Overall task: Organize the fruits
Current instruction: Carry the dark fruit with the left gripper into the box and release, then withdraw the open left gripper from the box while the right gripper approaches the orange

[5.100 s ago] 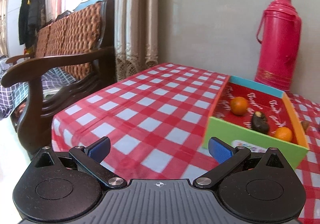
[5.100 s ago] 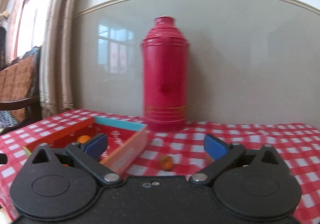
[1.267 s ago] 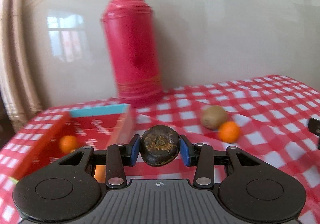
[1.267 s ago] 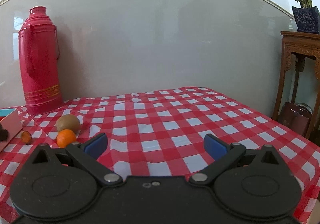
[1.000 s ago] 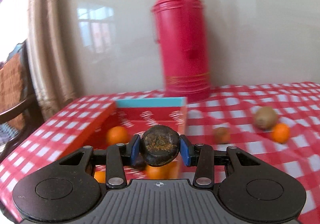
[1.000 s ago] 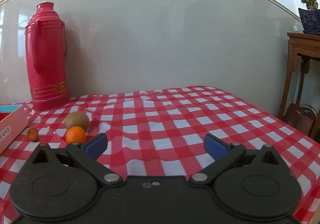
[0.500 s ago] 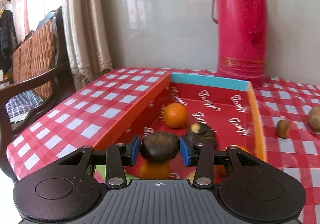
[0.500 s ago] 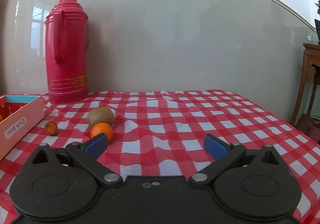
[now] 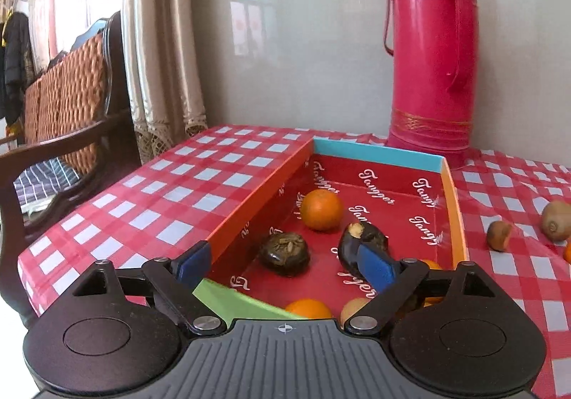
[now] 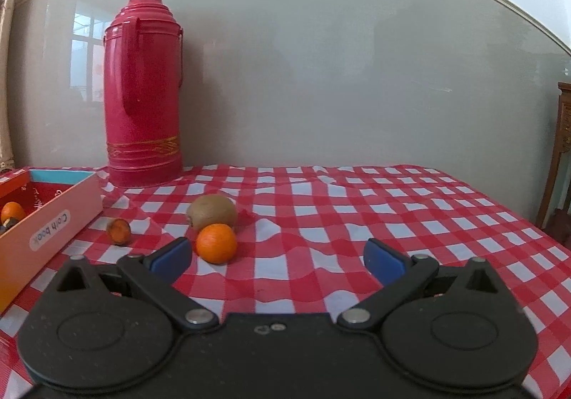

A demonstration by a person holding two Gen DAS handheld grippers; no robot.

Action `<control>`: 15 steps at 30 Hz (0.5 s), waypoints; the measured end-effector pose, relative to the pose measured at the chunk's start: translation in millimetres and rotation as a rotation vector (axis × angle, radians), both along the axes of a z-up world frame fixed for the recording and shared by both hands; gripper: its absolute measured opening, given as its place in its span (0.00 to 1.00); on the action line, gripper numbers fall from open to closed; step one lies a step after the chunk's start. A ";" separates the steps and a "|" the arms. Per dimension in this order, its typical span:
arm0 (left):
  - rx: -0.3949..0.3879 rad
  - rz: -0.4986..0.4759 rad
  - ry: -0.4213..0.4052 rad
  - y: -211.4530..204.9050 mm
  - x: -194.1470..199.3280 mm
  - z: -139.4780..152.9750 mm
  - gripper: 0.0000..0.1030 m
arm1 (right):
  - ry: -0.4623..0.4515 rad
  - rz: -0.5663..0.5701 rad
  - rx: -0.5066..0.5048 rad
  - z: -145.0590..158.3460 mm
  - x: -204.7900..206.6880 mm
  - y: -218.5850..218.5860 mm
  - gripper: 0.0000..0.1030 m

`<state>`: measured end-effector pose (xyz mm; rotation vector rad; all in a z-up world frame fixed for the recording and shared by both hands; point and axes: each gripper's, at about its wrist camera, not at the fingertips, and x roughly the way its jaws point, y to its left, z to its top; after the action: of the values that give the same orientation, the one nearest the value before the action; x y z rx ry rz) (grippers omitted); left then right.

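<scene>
Left gripper now open, dark fruit dropped

Both tools look alike. The left gripper has a black ribbed body, two round black discs, silver pivot screws, blue pads and a small crosshair mark. The right gripper has a smooth black body.

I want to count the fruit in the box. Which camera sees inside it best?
The left wrist view: it looks down into the box, showing oranges and dark fruits. The right wrist view shows only its outer wall and one orange.
</scene>
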<state>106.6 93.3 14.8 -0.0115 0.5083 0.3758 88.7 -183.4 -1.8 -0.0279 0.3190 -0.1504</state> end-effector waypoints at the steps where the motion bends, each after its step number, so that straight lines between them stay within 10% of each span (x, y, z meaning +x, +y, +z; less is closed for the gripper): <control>1: 0.007 -0.003 -0.002 -1.3 -3.1 0.7 0.86 | -0.001 0.005 0.002 0.0 0.3 1.4 0.94; 15: -0.009 -0.021 -0.021 5.6 -48.0 9.0 0.86 | 0.004 0.071 -0.001 -1.6 3.3 24.1 0.94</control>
<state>58.6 98.9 23.8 -0.0193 0.4895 0.3529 92.0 -159.4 -3.4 -0.0400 0.3217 -0.0804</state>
